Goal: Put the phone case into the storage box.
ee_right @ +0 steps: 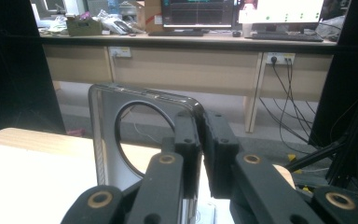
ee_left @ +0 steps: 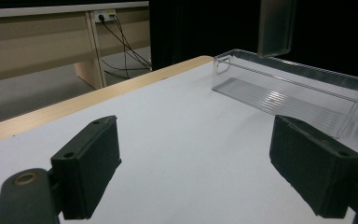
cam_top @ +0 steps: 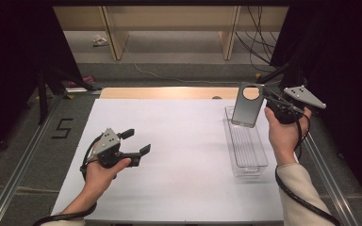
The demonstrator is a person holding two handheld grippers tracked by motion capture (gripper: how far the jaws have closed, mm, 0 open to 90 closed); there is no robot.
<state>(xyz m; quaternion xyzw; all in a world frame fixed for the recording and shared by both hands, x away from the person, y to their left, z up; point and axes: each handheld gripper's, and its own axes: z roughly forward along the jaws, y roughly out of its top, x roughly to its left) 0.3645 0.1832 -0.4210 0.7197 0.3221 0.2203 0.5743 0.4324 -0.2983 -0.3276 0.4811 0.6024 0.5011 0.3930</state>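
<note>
A dark grey phone case [cam_top: 245,113] with a round hole near its top hangs upright over the far end of a clear plastic tray [cam_top: 246,141]. My right gripper [cam_top: 267,101] is shut on the case's right edge. In the right gripper view the jaws [ee_right: 200,135] pinch that edge of the case [ee_right: 107,140]. My left gripper [cam_top: 137,141] rests low over the white table sheet [cam_top: 179,155] at the left, open, with nothing between its pads [ee_left: 93,163]. From the left gripper view the tray [ee_left: 289,86] lies ahead to the right, with the case's lower end [ee_left: 275,25] above it.
The tray lies lengthwise along the right side of the sheet. A wooden table edge [cam_top: 169,92] runs behind the sheet. Metal rails [cam_top: 23,155] flank the table, and black curtains stand at both sides. Cables [cam_top: 259,47] and desk legs sit on the floor beyond.
</note>
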